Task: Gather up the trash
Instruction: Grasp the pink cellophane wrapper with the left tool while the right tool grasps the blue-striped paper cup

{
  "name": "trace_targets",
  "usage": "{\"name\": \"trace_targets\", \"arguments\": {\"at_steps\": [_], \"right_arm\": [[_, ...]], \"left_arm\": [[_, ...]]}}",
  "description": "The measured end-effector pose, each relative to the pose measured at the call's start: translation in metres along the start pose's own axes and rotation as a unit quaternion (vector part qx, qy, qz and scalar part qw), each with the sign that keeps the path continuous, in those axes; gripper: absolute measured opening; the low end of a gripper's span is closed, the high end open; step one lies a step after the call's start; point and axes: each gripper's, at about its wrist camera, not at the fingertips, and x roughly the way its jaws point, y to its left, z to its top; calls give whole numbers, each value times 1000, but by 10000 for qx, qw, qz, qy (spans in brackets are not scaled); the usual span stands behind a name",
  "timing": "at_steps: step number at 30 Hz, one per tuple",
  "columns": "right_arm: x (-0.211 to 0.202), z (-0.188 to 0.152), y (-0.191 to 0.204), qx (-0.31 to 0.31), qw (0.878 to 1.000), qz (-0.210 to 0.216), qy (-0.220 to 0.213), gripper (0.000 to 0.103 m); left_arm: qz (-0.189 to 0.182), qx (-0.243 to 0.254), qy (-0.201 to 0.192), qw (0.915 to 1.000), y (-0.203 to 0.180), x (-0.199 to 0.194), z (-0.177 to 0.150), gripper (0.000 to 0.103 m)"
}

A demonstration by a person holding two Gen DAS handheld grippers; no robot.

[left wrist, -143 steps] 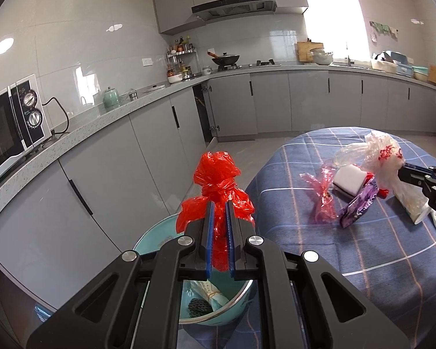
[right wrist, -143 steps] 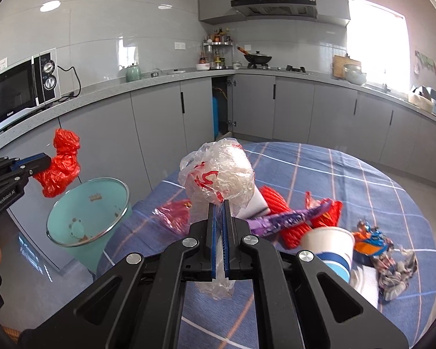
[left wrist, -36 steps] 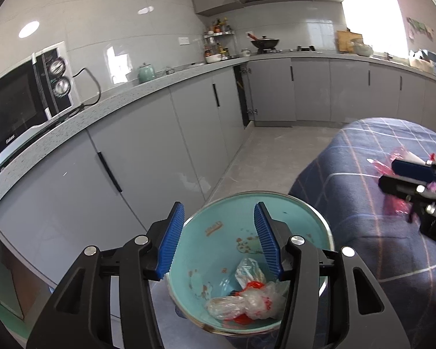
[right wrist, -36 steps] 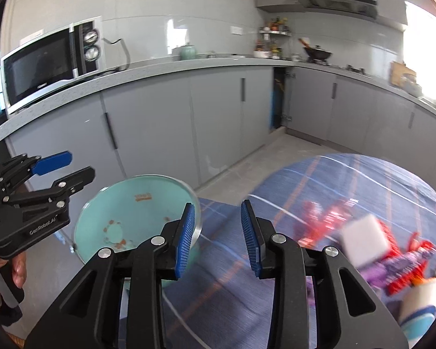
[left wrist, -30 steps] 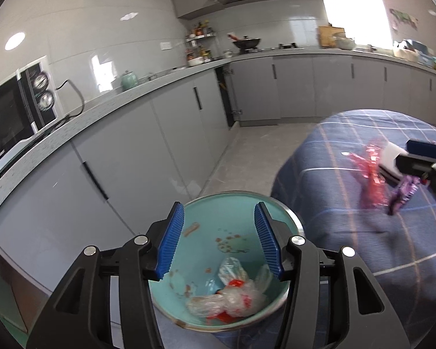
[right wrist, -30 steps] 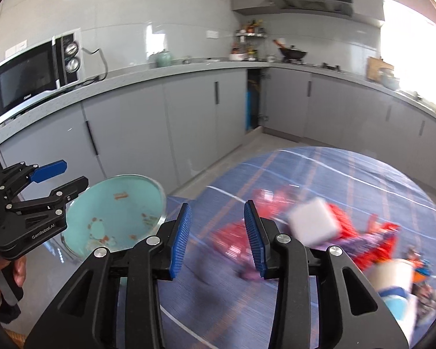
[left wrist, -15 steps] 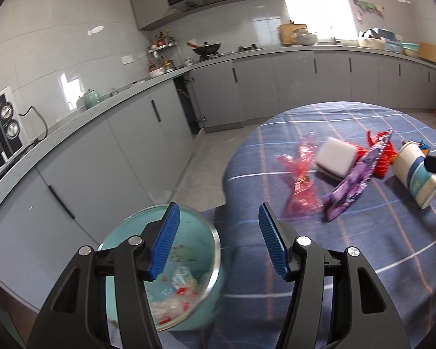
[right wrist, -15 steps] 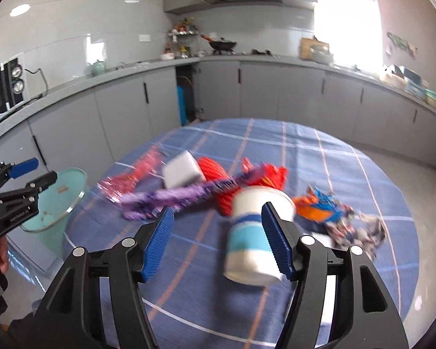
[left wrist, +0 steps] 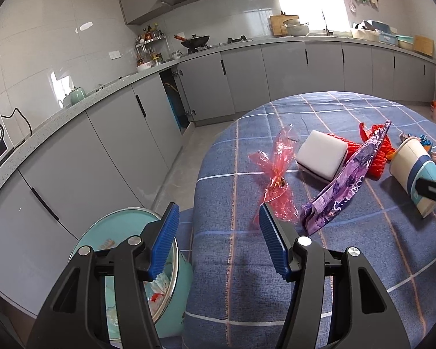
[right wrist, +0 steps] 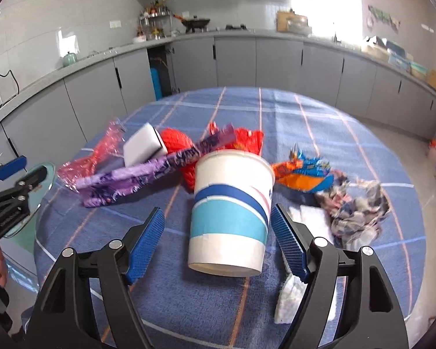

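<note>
Trash lies on the round table with the blue checked cloth (right wrist: pixel 319 122). A white and blue paper cup (right wrist: pixel 232 212) lies on its side between the open fingers of my right gripper (right wrist: pixel 218 238), not gripped. My left gripper (left wrist: pixel 218 238) is open and empty over the table's left edge, just short of a red cellophane wrapper (left wrist: pixel 279 171). Beside it lie a purple wrapper (left wrist: pixel 346 183), a white sponge (left wrist: pixel 322 155) and red netting (right wrist: pixel 177 142). The teal bin (left wrist: pixel 171 299) stands below left with bags inside.
An orange and blue wrapper (right wrist: pixel 302 174), a crumpled patterned wrapper (right wrist: pixel 357 206) and white tissue (right wrist: pixel 311 218) lie at the table's right. Grey kitchen cabinets (left wrist: pixel 125 133) run behind and to the left, with floor between them and the table.
Both grippers let their bags go into the bin and opened. In the last second both swung from the bin to the table; the right one has closed in around the paper cup.
</note>
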Motion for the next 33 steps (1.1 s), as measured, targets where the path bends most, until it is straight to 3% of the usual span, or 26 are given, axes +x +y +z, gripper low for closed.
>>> {"name": "trace_targets", "arguments": {"at_steps": [2,6,12,18,19,20,22,28,33], "right_arm": [[7,1,-3,50,9998,64,179,57],[2,1,-2,24,9998,161,131,56],[-30,6,-2,-12,9984,-68,-563,55],[-28,5,1,-38,9978,-56,-664,56],[-27,4,3,-58,9978,-46,-663,56],[-26,2,4,-73,9978,-20,-659,56],[-25,2,6,-77,9978,31,-653,56],[-30,4,18,-151,9969,175,-751,56],[-31,10,33,-252,9958,380,-789,56]], "left_arm": [[-1,-19,16,10000,2,1,0,58],[-48,-18,69,10000,0,4,1,58],[-244,11,40,9997,-8,8,10,59],[-444,117,319,9984,-22,37,11,58],[-519,108,400,9978,-24,41,8,50],[-615,106,483,9969,-26,45,5,33],[-738,110,506,9959,-28,46,2,20],[-761,164,339,9964,-24,29,0,13],[-626,85,151,9979,0,2,-4,13]]}}
